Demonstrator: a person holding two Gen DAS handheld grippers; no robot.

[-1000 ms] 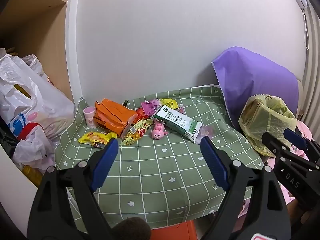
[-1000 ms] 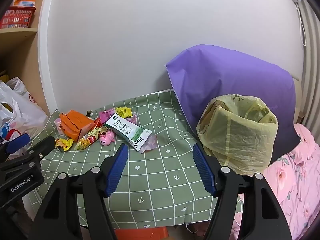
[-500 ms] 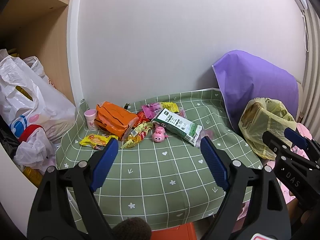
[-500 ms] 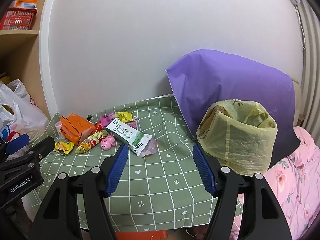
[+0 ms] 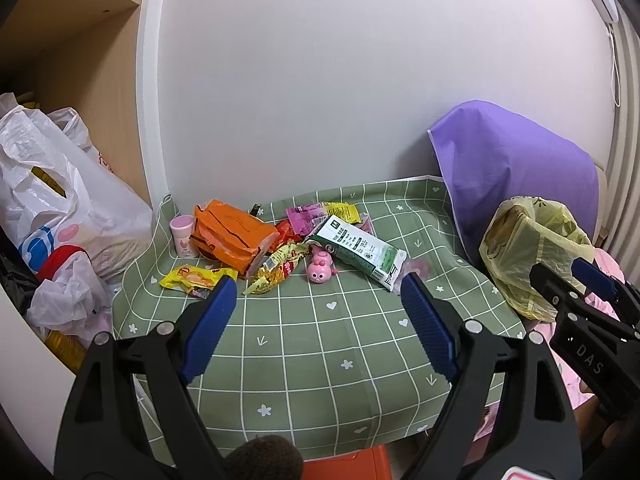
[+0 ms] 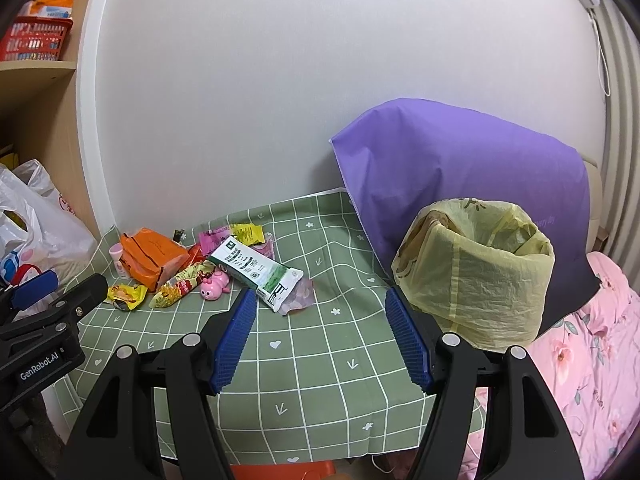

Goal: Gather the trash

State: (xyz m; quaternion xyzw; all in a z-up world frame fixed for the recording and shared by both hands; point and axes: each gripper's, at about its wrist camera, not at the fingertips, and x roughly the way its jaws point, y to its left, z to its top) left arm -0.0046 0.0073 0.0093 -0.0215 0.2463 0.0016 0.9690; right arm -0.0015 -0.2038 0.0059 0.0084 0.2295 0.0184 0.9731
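A heap of trash lies at the back of the green checked tablecloth (image 5: 312,344): an orange packet (image 5: 230,232), a green-and-white carton (image 5: 356,246), a yellow wrapper (image 5: 192,278), a pink pig toy (image 5: 319,267) and several snack wrappers. A yellow bin bag (image 6: 476,276) stands open at the table's right, before a purple sheet (image 6: 460,160). My left gripper (image 5: 316,320) is open and empty, short of the heap. My right gripper (image 6: 320,338) is also open and empty, between the carton (image 6: 256,270) and the bag.
A small pink bottle (image 5: 182,236) stands left of the orange packet. White plastic bags (image 5: 52,208) crowd the floor on the left beside a wooden shelf (image 5: 72,20). Pink floral bedding (image 6: 584,360) lies to the right. Something orange (image 5: 344,464) sits under the table's front edge.
Both grippers have drawn back and risen slightly, so the table and trash look a little farther and lower. Nothing was grasped and the jaws stayed open.
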